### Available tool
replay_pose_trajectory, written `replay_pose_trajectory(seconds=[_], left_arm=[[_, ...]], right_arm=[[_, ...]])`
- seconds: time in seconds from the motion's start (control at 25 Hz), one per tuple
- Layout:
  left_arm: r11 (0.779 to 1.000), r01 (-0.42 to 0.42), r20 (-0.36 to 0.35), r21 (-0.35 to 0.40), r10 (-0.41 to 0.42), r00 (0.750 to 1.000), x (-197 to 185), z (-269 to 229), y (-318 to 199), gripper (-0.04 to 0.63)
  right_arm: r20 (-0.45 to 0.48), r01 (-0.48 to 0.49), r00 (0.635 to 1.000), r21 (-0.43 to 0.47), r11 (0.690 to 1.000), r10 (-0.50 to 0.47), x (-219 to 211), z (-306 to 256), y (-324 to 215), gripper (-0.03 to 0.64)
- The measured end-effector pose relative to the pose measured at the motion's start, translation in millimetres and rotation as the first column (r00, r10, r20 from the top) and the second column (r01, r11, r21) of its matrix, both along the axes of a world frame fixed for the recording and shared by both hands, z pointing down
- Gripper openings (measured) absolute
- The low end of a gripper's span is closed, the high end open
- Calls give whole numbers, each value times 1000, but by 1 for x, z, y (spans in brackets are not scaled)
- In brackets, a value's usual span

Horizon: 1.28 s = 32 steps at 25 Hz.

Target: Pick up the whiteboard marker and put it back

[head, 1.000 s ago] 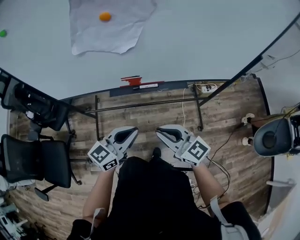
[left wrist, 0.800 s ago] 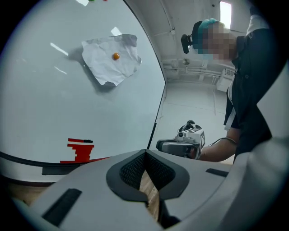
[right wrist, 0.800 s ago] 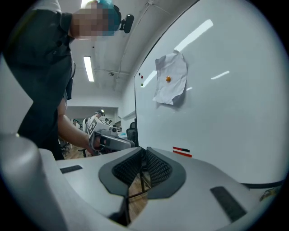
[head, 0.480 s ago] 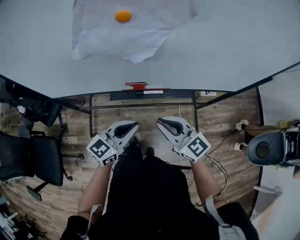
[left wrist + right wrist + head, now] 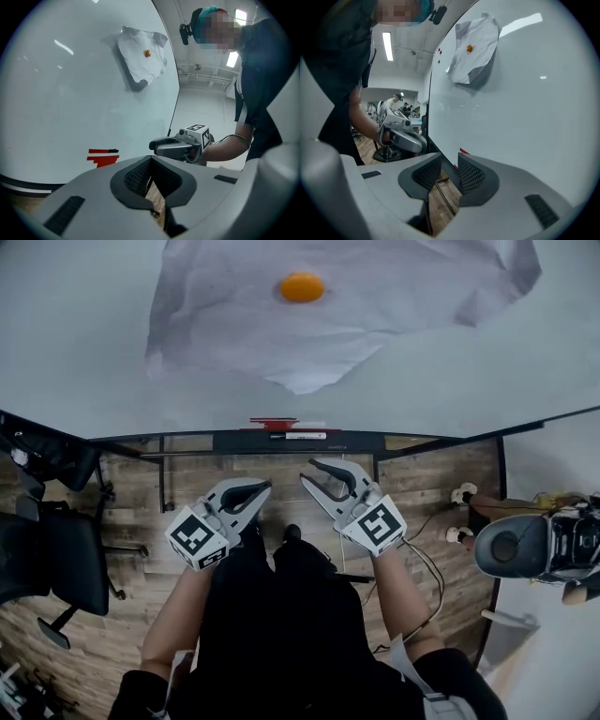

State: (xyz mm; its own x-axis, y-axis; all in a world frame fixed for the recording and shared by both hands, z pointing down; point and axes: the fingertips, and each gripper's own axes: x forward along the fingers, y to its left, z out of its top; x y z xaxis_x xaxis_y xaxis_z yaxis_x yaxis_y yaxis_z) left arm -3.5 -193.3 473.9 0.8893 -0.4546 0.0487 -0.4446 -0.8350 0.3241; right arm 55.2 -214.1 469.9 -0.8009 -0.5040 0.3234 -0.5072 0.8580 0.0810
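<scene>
Left claw [image 5: 255, 488] is closed on nothing and points at the board [image 5: 94, 352]. Right claw [image 5: 314, 470], just right of it, is opening, with only floor showing between its 2 jaws. The marker [image 5: 302, 435] lies on the tray [image 5: 356, 441] at the board's foot, just beyond both claws and right of a red thing [image 5: 272, 424]. It is probably light, stiff and smooth, so grip it across mid-barrel.

My left claw [image 5: 258, 488] and right claw [image 5: 309, 470] are grey, their cubes [image 5: 197, 538] checked black-and-white. Ahead: white whiteboard [image 5: 94, 334], white crumpled sheet [image 5: 244, 324], orange dot [image 5: 301, 287], red whiteboard marker [image 5: 104, 151] with black end. Beneath them, brown wood-plank floor [image 5: 422, 484].
</scene>
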Motion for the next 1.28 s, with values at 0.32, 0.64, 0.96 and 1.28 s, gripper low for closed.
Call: replay_pose_trajectory(seconds=[0.32,0.64,0.96,1.28], left_arm=[[999,20,-3,-38,-20,1000,5,13,-8,7],[997,-1,-6,-72,0,1000,15,26,-14,7],[998,48,116,-46,-43,992,10,40,-35,6],[997,36,91,-61,-30,995,14,36,-37,6]], right_arm=[[-288,68,954,-56,996,-82,0,64,-38,101],[-482,54,875,-9,998,-52,9,102,-65,110],[-567,55,823,-4,998,-48,12,125,-75,113],[-658,40,753,14,999,-21,11,142,-84,117]])
